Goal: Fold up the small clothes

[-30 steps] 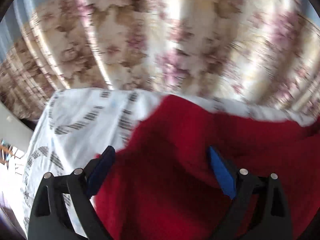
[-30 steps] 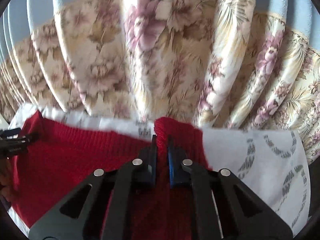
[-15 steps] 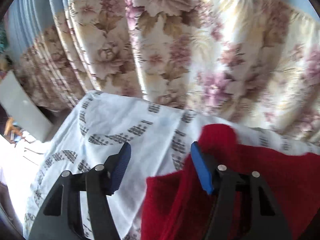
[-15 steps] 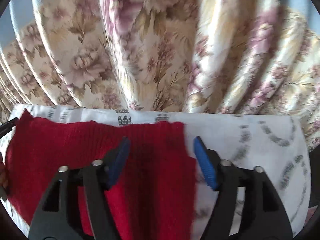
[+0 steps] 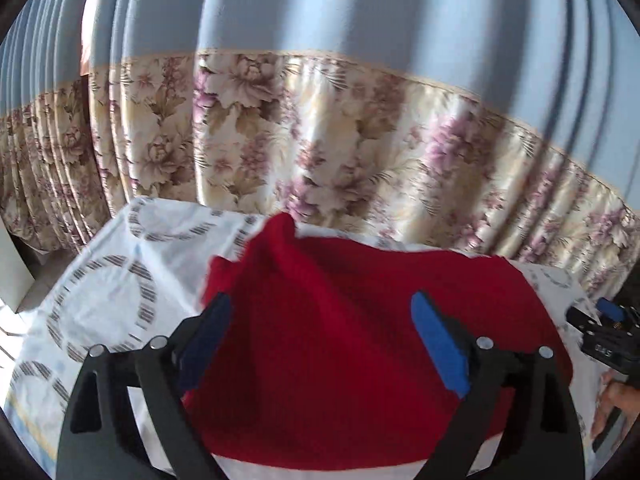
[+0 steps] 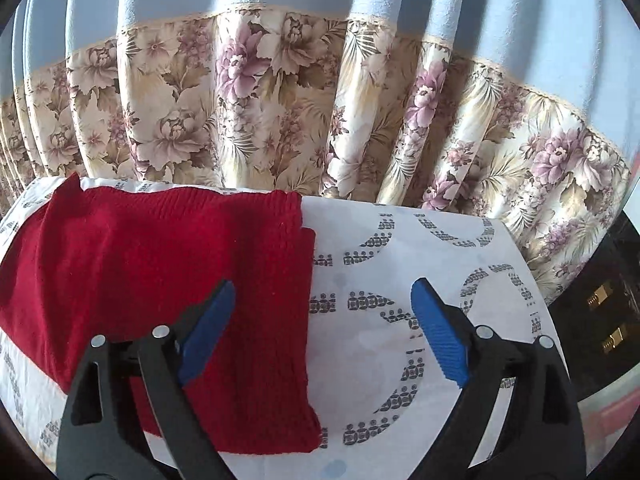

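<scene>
The red knit garment (image 6: 168, 264) lies released; both the left gripper (image 5: 320, 340) and right gripper (image 6: 322, 320) have just spread wide, empty; the garment's near edge is hidden behind the fingers.

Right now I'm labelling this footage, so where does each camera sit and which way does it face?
Left wrist: on the left gripper, angled down over the red knitted garment; own open fingers show, plus the right gripper at the far right.
Right wrist: on the right gripper, over the garment's right edge and the white patterned cloth; own open fingers show.
Shared: garment, cloth, floral curtain.
</scene>
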A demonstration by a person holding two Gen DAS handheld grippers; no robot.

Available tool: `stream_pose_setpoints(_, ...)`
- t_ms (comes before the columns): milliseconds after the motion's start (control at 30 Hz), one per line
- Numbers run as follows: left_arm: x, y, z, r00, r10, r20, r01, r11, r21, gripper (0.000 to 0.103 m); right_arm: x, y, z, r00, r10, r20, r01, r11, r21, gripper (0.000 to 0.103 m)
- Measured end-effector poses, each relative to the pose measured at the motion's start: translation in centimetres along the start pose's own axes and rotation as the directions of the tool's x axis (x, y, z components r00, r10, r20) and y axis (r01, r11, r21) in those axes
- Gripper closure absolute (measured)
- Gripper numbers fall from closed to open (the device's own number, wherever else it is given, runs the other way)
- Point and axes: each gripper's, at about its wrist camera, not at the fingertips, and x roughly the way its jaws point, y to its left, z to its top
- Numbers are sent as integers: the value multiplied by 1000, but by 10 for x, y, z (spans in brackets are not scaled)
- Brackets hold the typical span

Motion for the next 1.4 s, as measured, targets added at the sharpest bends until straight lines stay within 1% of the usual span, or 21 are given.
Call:
stream_pose_setpoints(67,5,-10,-3,1000,25,-16,-25,999,32,12,2,1,-1,1000,1,2,-1,1000,9,13)
stream_pose_setpoints(100,7,-12,-4,999,34,-18,-34,999,40,12,4,1,-1,1000,14,1,-14,1000,18,13)
stream_pose_setpoints(200,14,-15,-4,1000,14,-27,-14,1000,27,12,12,-1,0,1000,20,-16,-20,1000,24,13)
stream_pose_setpoints(267,19,-17,-4,999,17,-29,-16,1000,25,11,18,-1,-2,999,34,-28,-33,999,30,13)
stream_pose_setpoints(300,21,-17,-6,999,22,-35,-21,999,32,7,23,-3,-3,998,48,-43,-46,998,40,13)
stream_pose_setpoints(333,24,-17,-8,999,28,-44,-26,999,41,6,31,-6,-6,995,74,-70,-69,996,62,13)
stream_pose_setpoints(433,36,-19,-16,995,33,-93,-26,997,74,5,46,-9,-14,988,108,-113,-97,991,94,13)
stream_pose_setpoints(467,41,-23,-19,993,45,-110,-33,994,108,4,54,-10,-18,984,110,-137,-97,990,99,14)
stream_pose_setpoints(533,46,-31,-24,991,53,-120,-32,984,173,4,63,-11,-22,979,129,-158,-111,987,120,14)
stream_pose_setpoints(600,49,-44,-32,989,94,-115,-62,965,255,4,71,-13,-27,971,163,-173,-136,978,156,14)
stream_pose_setpoints(700,51,-56,-39,988,120,-95,-84,945,315,3,75,-10,-30,966,189,-174,-160,973,169,14)
stream_pose_setpoints(767,50,-60,-41,990,105,-91,-72,946,316,2,76,-6,-31,962,211,-172,-181,968,171,22)
stream_pose_setpoints(867,47,-57,-40,994,48,-102,-20,965,262,2,76,-1,-31,958,235,-168,-206,963,172,30)
stream_pose_setpoints(933,49,-55,-41,992,28,-120,2,971,238,2,78,-1,-32,952,258,-168,-225,956,190,32)
stream_pose_setpoints(1033,53,-50,-41,991,37,-127,-9,977,212,2,83,-6,-33,939,301,-168,-259,938,230,32)
stream_pose_setpoints(1100,55,-46,-41,990,43,-132,-18,983,182,2,82,-6,-34,936,313,-160,-273,934,230,34)
stream_pose_setpoints(1133,56,-44,-41,990,43,-137,-20,986,165,2,81,-5,-33,927,341,-154,-300,924,237,49)
stream_pose_setpoints(1167,58,-42,-41,989,41,-139,-20,988,153,2,80,-4,-33,919,365,-151,-322,914,247,58)
stream_pose_setpoints(1267,61,-41,-43,988,40,-148,-20,991,136,2,70,10,-29,937,318,-142,-294,941,167,71)
stream_pose_setpoints(1333,64,-43,-45,987,44,-156,-23,991,135,3,67,14,-29,946,294,-136,-275,950,147,72)
stream_pose_setpoints(1400,67,-50,-45,985,38,-169,-13,990,143,3,66,14,-28,947,294,-131,-274,950,148,74)
